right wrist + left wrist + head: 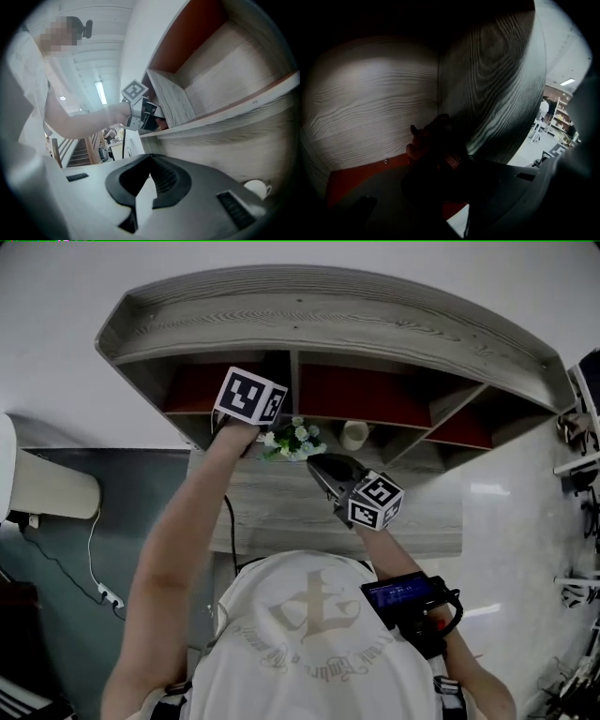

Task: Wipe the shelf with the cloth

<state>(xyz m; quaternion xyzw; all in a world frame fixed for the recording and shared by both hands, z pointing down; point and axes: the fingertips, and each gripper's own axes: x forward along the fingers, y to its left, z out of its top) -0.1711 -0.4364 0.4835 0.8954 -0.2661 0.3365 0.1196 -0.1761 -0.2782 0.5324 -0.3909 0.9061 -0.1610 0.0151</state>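
The grey wood-grain shelf (319, 315) has compartments with red backs. My left gripper, seen by its marker cube (249, 395), reaches into the left compartment, so its jaws are hidden in the head view. In the left gripper view, the left gripper (440, 157) is shut on a dark red cloth (427, 140). The cloth is pressed into the corner between the compartment's back and its divider (497, 79). My right gripper (321, 466) hangs in front of the shelf's lower ledge. The right gripper (149, 158) is shut with nothing in it, and its view shows the left gripper (149, 117) at the compartment's mouth.
A small bunch of artificial flowers (293, 439) and a white cup (354, 434) stand on the lower level between the grippers. The cup (258, 188) also shows low and to the right of my right gripper. A white appliance (47, 488) sits at far left.
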